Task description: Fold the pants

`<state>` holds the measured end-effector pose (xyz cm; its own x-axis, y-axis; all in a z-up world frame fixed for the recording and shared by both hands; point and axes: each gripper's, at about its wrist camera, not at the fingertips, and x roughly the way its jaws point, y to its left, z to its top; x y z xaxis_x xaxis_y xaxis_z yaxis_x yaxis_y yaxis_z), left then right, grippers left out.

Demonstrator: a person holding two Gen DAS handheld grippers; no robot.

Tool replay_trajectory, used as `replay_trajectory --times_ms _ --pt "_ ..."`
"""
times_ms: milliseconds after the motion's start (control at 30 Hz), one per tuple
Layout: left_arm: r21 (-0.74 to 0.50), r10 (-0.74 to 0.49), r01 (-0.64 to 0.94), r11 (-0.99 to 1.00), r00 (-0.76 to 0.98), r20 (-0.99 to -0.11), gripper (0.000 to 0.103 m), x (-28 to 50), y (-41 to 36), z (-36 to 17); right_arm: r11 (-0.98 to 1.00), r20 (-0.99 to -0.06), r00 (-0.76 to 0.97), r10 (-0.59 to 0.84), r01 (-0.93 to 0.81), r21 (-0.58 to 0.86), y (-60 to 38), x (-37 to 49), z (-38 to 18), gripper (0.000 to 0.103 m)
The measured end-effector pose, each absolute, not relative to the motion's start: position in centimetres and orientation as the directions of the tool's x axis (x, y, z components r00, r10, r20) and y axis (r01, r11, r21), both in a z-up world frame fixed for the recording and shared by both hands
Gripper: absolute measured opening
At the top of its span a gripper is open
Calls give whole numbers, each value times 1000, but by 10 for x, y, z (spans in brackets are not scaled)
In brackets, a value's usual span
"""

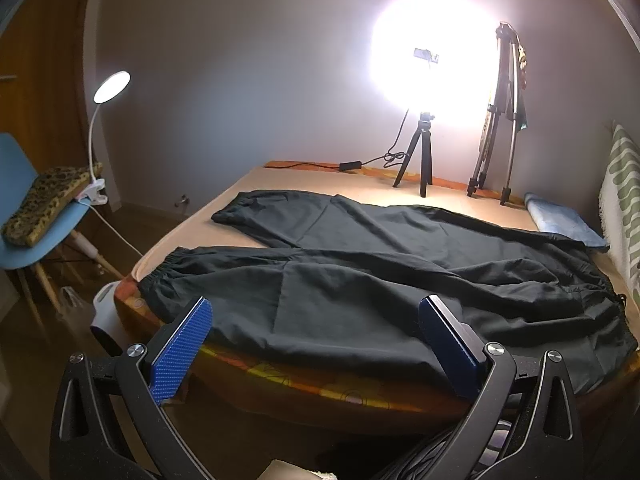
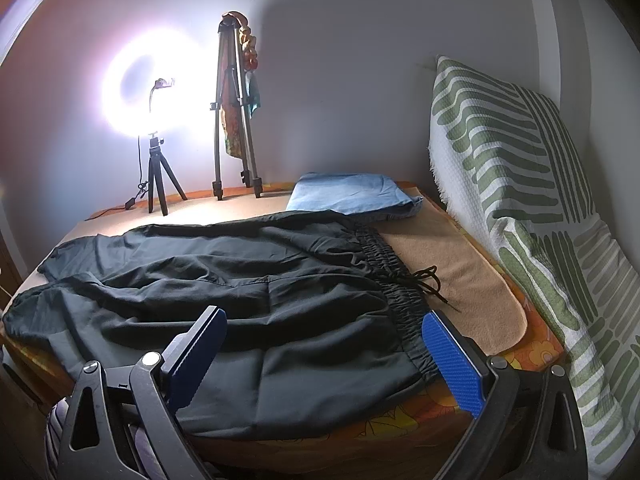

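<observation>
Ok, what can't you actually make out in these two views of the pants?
- Left wrist view: pants waistband, cut off at the right edge.
- Right wrist view: leg cuffs, squeezed into the dim left edge.
- Both views: ring light centre, lost in glare; near hem behind the open left gripper and right gripper.

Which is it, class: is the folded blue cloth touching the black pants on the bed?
Touching. In the right wrist view the blue cloth meets the black pants near the waistband, no gap between them.

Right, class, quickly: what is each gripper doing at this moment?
Left gripper: open, holding nothing, above the black fabric pants.
Right gripper: open, empty, near the pants' elastic waistband.
</observation>
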<state>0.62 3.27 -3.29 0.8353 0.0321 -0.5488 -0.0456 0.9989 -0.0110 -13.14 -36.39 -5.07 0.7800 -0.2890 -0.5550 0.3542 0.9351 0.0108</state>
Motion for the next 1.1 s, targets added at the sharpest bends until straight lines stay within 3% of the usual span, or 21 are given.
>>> replay_trajectory --times_ms 667,1033,1100 --pt "0 43 -52 999 836 -547 103 7 34 -34 935 -553 781 -289 353 10 -363 -132 -49 99" --pt "72 60 -22 997 814 -578 102 12 55 -53 983 -618 773 -147 181 -7 -356 -136 -70 75" --pt "69 57 -20 997 803 -594 97 14 63 -58 991 -639 761 -108 133 -9 -352 -137 -79 69"
